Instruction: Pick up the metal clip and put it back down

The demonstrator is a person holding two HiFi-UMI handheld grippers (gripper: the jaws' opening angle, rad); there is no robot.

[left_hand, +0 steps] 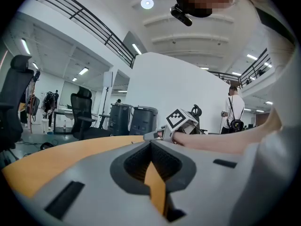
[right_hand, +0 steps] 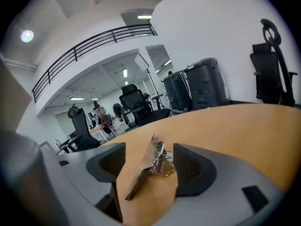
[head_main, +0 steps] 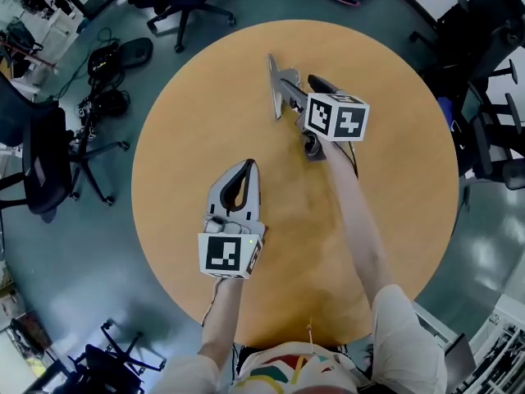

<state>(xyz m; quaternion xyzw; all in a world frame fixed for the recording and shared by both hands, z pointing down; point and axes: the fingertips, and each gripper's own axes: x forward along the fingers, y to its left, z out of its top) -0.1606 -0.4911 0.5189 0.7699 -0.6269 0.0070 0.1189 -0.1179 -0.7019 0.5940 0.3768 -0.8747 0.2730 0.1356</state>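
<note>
- L gripper [head_main: 248, 164]: close to the person, over the round table [head_main: 189, 113]. Fingers together, nothing in them.
- R gripper [right_hand: 149, 147]: farther out, fingers wide apart.
- Metal clip [right_hand: 151, 166]: lies on the table btw the R fingers, not squeezed.

No legible txt, nos., brands or signs anywhere in these views.
</note>
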